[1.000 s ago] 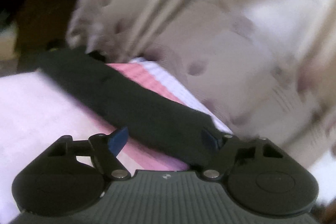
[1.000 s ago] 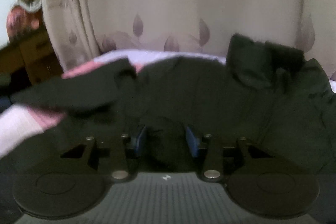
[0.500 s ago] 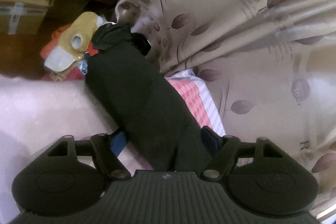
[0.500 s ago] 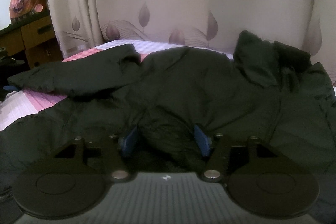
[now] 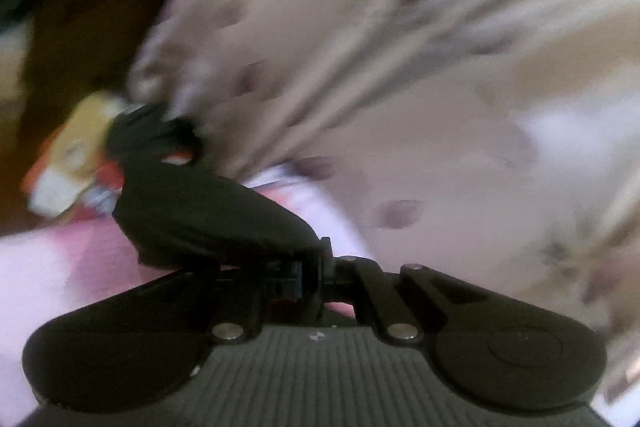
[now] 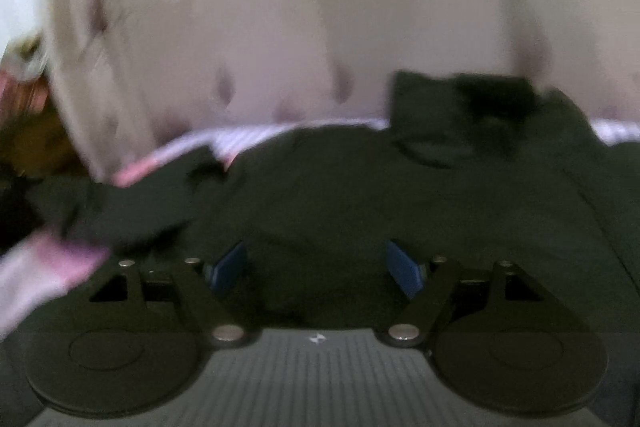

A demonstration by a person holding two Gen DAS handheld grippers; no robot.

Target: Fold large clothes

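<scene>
our left claw (image 5: 308, 275) has just pinched the dark jacket (image 6: 360, 195) sleeve (image 5: 200, 211), lifting it off the pink bedsheet's (image 5: 60, 267) edge; our right claw (image 6: 316, 267) has just been spreading over the rumpled body.

Dim indoor light, heavy motion blur, fisheye-warped edges

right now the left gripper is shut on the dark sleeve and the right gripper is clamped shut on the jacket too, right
Not quite. The left gripper is shut on the dark sleeve, but the right gripper is open: the right wrist view shows its jaws, just opening, spread wide over the jacket, not pressing it.
</scene>
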